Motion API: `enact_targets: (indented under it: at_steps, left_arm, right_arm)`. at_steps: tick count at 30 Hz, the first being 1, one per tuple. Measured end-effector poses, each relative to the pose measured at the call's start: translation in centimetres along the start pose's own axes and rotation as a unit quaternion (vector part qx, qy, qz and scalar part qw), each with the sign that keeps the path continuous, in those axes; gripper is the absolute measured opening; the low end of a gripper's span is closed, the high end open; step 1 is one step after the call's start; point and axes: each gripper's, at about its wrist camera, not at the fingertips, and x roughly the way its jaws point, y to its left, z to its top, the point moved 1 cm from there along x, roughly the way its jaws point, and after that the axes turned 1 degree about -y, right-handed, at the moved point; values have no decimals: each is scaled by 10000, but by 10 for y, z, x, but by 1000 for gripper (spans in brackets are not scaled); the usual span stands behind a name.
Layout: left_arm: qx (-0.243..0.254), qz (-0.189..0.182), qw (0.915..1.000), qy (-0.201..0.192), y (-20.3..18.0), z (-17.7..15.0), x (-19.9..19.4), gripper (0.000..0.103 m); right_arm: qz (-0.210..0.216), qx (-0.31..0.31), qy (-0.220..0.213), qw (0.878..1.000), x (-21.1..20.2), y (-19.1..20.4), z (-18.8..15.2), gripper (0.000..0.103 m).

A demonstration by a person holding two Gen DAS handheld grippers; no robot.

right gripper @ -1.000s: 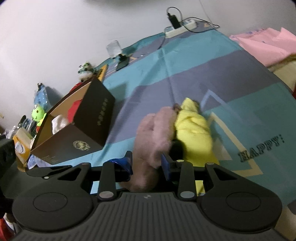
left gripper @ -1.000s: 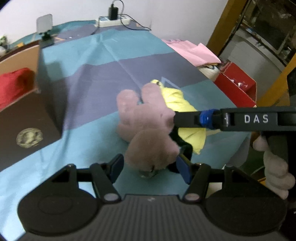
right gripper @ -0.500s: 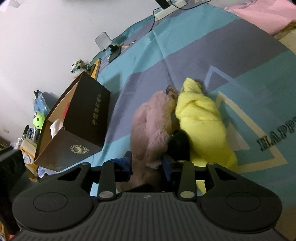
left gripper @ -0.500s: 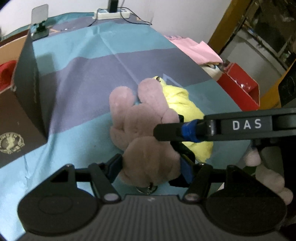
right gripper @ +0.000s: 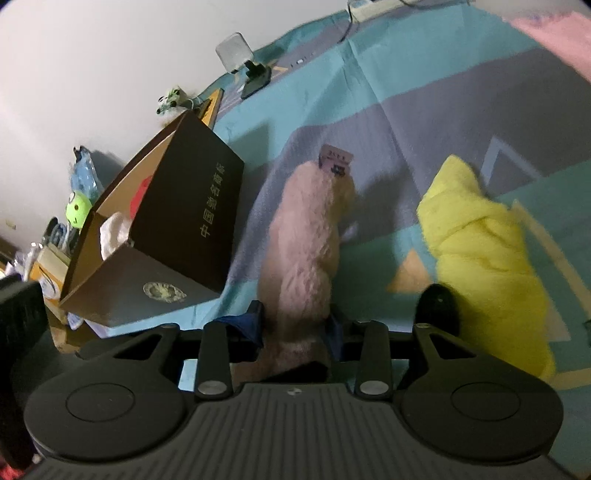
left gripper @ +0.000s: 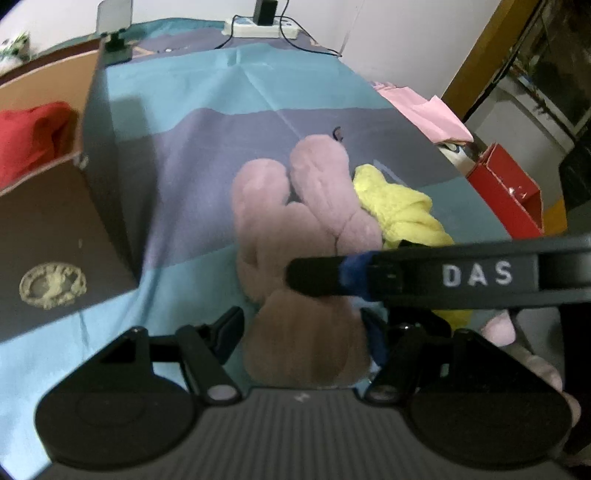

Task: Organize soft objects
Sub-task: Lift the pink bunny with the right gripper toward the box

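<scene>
A pink plush rabbit (left gripper: 314, 221) lies on the striped bedsheet (left gripper: 207, 147), ears pointing away. The left gripper (left gripper: 303, 328) is closed around its head, with both fingers against the fur. From the right, a finger (left gripper: 369, 273) of the right gripper crosses over its neck. In the right wrist view the rabbit (right gripper: 303, 251) stands between the fingers of the right gripper (right gripper: 295, 325). Those jaws are opening, though the pads still touch the fur. A yellow plush (left gripper: 402, 210) (right gripper: 480, 251) lies just right of the rabbit, now apart from it.
A tall brown box (left gripper: 55, 229) (right gripper: 192, 221) stands to the left, open at the top, with a red soft item (left gripper: 29, 136) inside. A power strip (left gripper: 258, 27) and a small mirror (right gripper: 236, 55) sit at the far end. Pink cloth (left gripper: 424, 110) and a red box (left gripper: 506, 188) lie on the right.
The pink rabbit has come away from the yellow plush, leaving a gap between them. Both grippers have sunk and moved closer to the bed, and the brown box looks nearer.
</scene>
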Motion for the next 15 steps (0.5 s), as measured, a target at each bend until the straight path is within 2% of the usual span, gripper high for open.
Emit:
enact_targets:
  at_steps: [1,3,4,10,15]
  left_arm:
    - [25,2,10000,12,-1,1,3,68]
    - [77,-34,10000,25,-3,2,5,58]
    - [107,-72,9999,14,-4,4,4,56]
    - [249,-227,9993,-144,-9,14,-9,57]
    - [500,-415,9968,-463,-18,27,-33,57]
  right_arm:
    - [14,47,43,10000,3,-1,1,22]
    - [88,42,60,9999,3,1,2,20]
    - [131,39,41,9999,1,1,3,19]
    - [298,193,-198,9992,-19,-2,2,17]
    - [400,223,-643,9969,-47,6,6,16]
